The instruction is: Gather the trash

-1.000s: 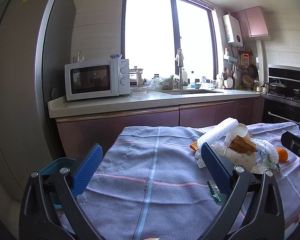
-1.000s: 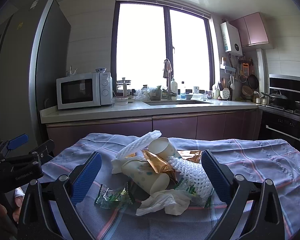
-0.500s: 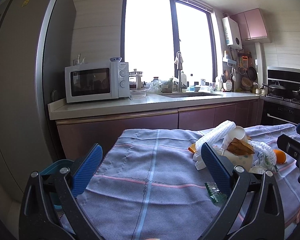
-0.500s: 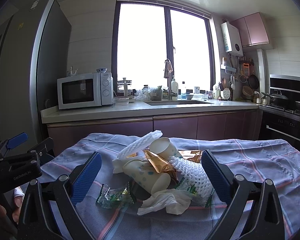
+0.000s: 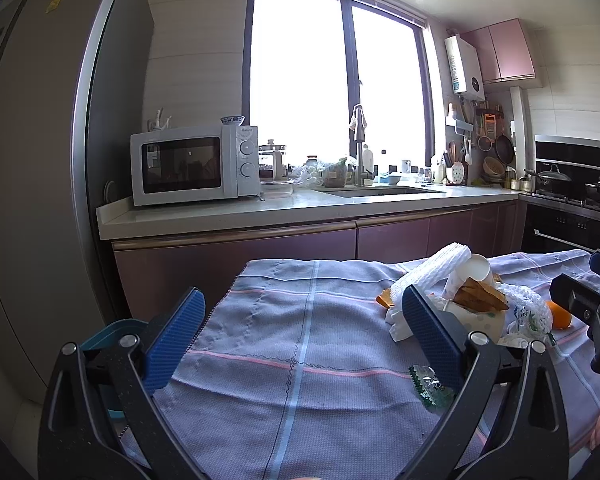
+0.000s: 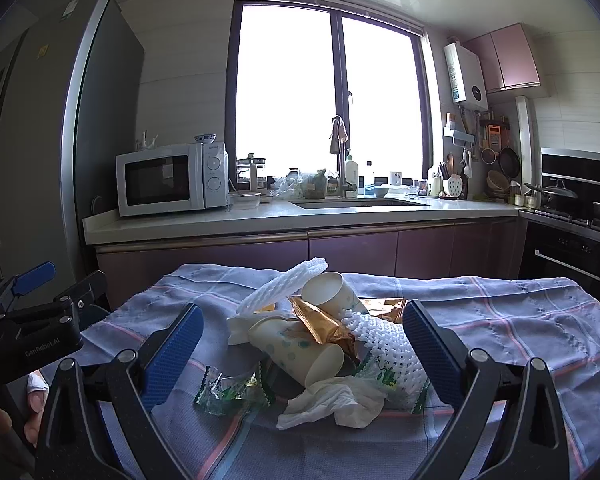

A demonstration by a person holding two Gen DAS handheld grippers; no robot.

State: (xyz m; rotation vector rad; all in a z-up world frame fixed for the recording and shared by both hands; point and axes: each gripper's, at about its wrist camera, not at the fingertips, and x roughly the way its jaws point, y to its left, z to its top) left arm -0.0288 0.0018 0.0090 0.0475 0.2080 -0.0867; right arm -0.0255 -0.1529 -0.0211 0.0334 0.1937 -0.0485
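On the cloth: the trash pile (image 6: 320, 340) lies straight ahead of my right gripper (image 6: 300, 344), framed between its blue pads.
Nearer hand: my right; from my left gripper (image 5: 300, 332) the pile (image 5: 468, 304) sits off to the right.
Fingers: both pairs spread wide, holding nothing.
Closest piece: crumpled white tissue (image 6: 332, 404), lying crosswise.
Bin: blue rim (image 5: 112, 332) low at my left.

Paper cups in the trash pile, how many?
2: dotted paper cup lying at the pile's front, plain paper cup tipped behind it. More may be hidden underneath.
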